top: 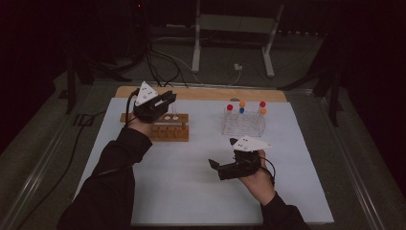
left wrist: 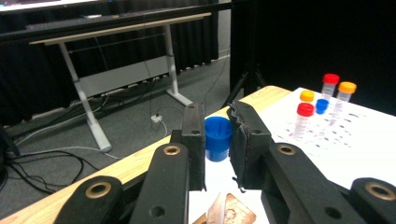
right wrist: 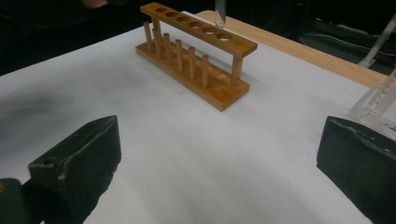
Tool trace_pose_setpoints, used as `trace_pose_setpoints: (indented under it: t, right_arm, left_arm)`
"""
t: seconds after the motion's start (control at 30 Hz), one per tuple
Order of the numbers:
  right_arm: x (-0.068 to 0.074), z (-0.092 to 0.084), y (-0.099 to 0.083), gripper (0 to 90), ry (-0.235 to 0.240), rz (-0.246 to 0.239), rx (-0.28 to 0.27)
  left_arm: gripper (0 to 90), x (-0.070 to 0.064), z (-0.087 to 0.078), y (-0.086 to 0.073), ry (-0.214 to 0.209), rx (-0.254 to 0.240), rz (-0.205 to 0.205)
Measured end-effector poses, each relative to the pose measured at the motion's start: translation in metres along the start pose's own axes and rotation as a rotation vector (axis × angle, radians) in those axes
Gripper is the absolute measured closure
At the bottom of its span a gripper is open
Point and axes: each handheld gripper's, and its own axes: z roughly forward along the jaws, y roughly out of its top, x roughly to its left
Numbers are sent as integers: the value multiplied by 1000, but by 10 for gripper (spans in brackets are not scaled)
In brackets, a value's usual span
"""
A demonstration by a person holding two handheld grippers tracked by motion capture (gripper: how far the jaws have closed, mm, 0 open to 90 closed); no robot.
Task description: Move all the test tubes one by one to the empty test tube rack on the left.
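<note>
My left gripper (top: 165,101) hovers over the wooden tube rack (top: 168,130) at the back left and is shut on a clear tube with a blue cap (left wrist: 218,135). That tube's lower end (right wrist: 219,14) hangs just above the rack's row of holes (right wrist: 196,25). My right gripper (top: 215,167) rests low over the white mat near the front middle, pointing left toward the wooden rack. Its jaws stand wide open (right wrist: 219,135) with nothing between them. A clear plastic rack (top: 243,123) at the back right holds several tubes with red, orange and blue caps (left wrist: 306,109).
The white mat (top: 191,191) covers a wooden table whose back edge (top: 201,92) shows bare. Beyond it are a desk frame (top: 234,28) and floor cables (top: 163,62). The clear rack's corner (right wrist: 373,102) lies close to my right jaw.
</note>
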Motion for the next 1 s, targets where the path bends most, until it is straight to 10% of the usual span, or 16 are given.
trace_pose_setpoints:
  t: [1.0]
  right_arm:
    - [-2,-1,-2,0,19,16,6]
  left_arm:
    - [779,-7,27,-65,15,68,-65]
